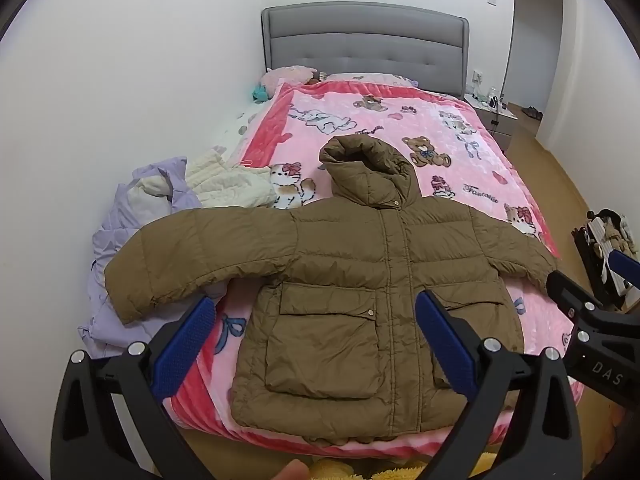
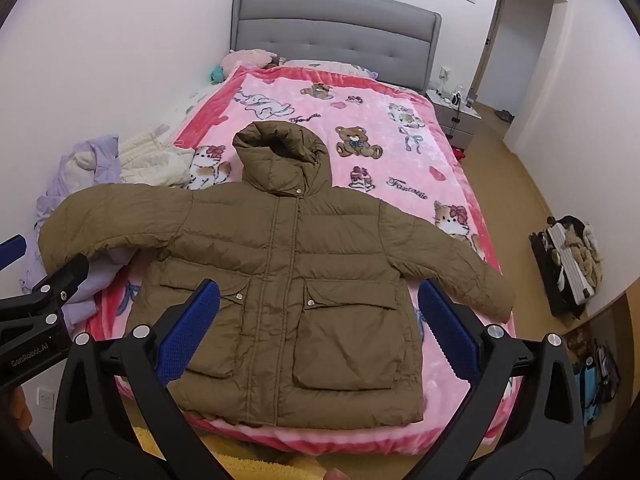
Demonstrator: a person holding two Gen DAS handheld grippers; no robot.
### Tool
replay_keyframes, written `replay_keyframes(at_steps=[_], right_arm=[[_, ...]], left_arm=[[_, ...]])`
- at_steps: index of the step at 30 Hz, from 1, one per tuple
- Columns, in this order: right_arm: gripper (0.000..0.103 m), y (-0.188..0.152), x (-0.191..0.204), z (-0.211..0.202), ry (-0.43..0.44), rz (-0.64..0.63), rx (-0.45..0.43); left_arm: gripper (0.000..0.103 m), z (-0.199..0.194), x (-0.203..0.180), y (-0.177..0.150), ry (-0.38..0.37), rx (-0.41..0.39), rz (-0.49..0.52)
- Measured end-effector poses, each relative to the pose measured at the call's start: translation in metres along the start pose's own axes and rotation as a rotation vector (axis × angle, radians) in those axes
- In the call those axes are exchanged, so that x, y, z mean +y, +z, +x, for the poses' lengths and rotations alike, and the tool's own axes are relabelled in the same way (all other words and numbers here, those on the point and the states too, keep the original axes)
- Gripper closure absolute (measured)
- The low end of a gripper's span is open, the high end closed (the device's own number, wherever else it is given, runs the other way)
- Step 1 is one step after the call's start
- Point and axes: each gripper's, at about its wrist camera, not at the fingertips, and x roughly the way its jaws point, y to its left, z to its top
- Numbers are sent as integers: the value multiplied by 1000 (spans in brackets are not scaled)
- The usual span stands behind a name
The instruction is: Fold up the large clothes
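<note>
A big brown coat [image 1: 360, 280] lies flat on the pink blanket [image 1: 360, 120] at the foot of the bed [image 2: 336, 24]. Its front faces up, its hood points to the headboard, and both sleeves stick out to the sides. No fold has been made yet.

The left gripper [image 1: 312, 336] hangs above the coat with its fingers spread wide. Nothing is between them. The right gripper [image 2: 316, 328] does the same, with fingers spread wide and nothing in them. Both point down at the coat.

A few things could go wrong from here. The coat is puffy and looks slick, so a small pinch may slip off. Puffy cloth also likes to spring back, so a fold may pop open. The left sleeve lies over a purple coat [image 1: 120, 240] in a pile beside the bed's edge, next to a white coat [image 1: 228, 184]. A grab at that sleeve could catch the purple coat too. The bottom hem sits right at the bed's edge, so a pull toward the person may drag the coat off.
</note>
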Motion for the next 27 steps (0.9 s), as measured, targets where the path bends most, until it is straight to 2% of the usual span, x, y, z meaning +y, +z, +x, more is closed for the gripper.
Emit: replay_keyframes(at_steps=[27], right_arm=[[8,2,0,1,-2,0,-1]], left_arm=[[5,1,-2,1,10,-7,4]])
